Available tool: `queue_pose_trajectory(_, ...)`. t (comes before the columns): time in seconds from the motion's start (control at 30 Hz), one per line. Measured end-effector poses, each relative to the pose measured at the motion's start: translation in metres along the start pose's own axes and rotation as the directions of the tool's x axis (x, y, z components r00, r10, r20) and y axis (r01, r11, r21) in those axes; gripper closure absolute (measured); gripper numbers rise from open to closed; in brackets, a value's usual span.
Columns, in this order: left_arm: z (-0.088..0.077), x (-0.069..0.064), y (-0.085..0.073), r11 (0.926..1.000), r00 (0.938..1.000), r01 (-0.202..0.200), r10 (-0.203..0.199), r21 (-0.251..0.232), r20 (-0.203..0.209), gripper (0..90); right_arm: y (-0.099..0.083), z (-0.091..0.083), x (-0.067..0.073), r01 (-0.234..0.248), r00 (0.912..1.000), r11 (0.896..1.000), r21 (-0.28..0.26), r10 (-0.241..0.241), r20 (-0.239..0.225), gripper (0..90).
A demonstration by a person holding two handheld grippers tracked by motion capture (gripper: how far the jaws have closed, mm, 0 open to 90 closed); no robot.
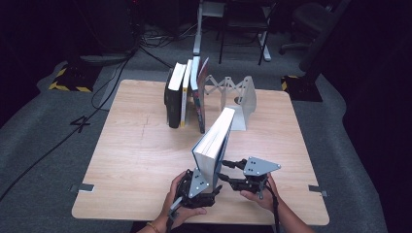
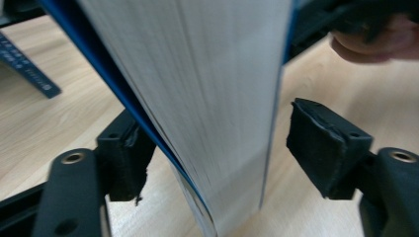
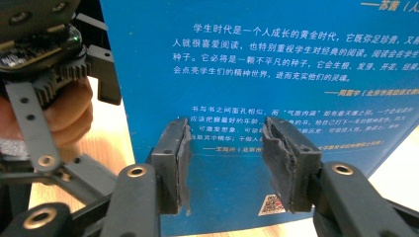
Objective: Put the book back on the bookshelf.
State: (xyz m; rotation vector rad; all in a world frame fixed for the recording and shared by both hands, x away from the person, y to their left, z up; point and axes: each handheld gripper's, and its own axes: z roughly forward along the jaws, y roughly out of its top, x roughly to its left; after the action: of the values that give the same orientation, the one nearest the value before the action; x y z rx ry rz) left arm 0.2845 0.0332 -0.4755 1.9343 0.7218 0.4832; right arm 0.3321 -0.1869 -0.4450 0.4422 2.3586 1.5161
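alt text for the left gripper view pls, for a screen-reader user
A thick blue-covered paperback book stands on edge, pale page block facing the camera, between the left gripper's open black jaws. The left pad sits against its cover; the right pad stands clear. Light wooden table below.

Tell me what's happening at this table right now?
A person stands a blue book upright on the wooden table using two handheld tools. The left claw straddles the book's page edge, one pad against its cover, the other apart. The right claw faces the back cover with open jaws, pinching nothing. Behind, three books lean in a row beside a white expandable bookend.
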Motion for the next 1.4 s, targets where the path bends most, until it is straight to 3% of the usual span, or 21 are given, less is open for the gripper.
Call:
queue_pose_trajectory(0.1,0.003,0.001,0.001,0.9999,0.9997,0.013,-0.013,-0.01,-0.022,34.1,0.0,0.0,0.0,0.003,0.9999,1.0,0.0,-0.003,0.014,50.2)
queue_pose_trajectory(0.17,0.003,0.005,0.002,0.9997,0.9997,0.018,-0.018,-0.015,-0.014,40.1,0.001,-0.001,-0.001,-0.003,0.9996,1.0,-0.003,0.003,0.029,47.6)
queue_pose_trajectory(0.3,0.002,0.006,0.003,0.9999,1.0,0.005,-0.005,-0.013,0.002,42.5,0.001,-0.007,-0.01,-0.03,0.9962,0.999,-0.023,0.032,0.081,45.4)
queue_pose_trajectory(0.5,-0.003,0.018,0.003,0.9998,0.9986,-0.015,0.014,0.011,0.051,47.6,-0.002,-0.018,-0.025,-0.055,0.9901,0.998,-0.019,0.057,0.129,41.9)
queue_pose_trajectory(0.67,-0.018,0.039,-0.002,0.9986,0.9937,-0.04,0.037,0.033,0.106,55.2,-0.012,-0.02,-0.035,-0.081,0.989,0.997,0.004,0.08,0.124,39.9)
queue_pose_trajectory(0.9,-0.037,0.057,-0.009,0.996,0.9788,-0.074,0.064,0.049,0.195,58.0,-0.018,-0.013,-0.036,-0.08,0.9915,0.996,0.043,0.075,0.107,38.2)
queue_pose_trajectory(1.0,-0.043,0.063,-0.011,0.9943,0.9695,-0.091,0.075,0.056,0.233,58.2,-0.02,-0.009,-0.034,-0.072,0.9937,0.996,0.056,0.067,0.09,38.4)
queue_pose_trajectory(1.03,-0.046,0.067,-0.012,0.9932,0.9636,-0.101,0.083,0.058,0.254,58.3,-0.02,-0.008,-0.033,-0.069,0.9945,0.996,0.059,0.065,0.082,38.2)
queue_pose_trajectory(1.1,-0.048,0.068,-0.013,0.993,0.9612,-0.102,0.083,0.061,0.263,58.4,-0.02,-0.006,-0.032,-0.061,0.9952,0.996,0.066,0.056,0.08,38.1)
queue_pose_trajectory(1.17,-0.054,0.073,-0.015,0.9906,0.9503,-0.12,0.095,0.066,0.297,58.6,-0.021,-0.003,-0.03,-0.057,0.9969,0.996,0.071,0.053,0.057,37.9)
queue_pose_trajectory(1.27,-0.059,0.076,-0.016,0.9888,0.9423,-0.131,0.102,0.071,0.319,58.7,-0.021,0.0,-0.028,-0.045,0.9983,0.996,0.082,0.042,0.039,37.9)
queue_pose_trajectory(1.3,-0.059,0.076,-0.016,0.9888,0.9423,-0.131,0.102,0.071,0.319,58.8,-0.021,0.0,-0.028,-0.045,0.9983,0.996,0.082,0.042,0.039,37.9)
queue_pose_trajectory(1.4,-0.064,0.079,-0.018,0.986,0.9312,-0.15,0.115,0.074,0.346,58.8,-0.021,0.004,-0.024,-0.029,0.9995,0.996,0.089,0.027,0.017,37.3)
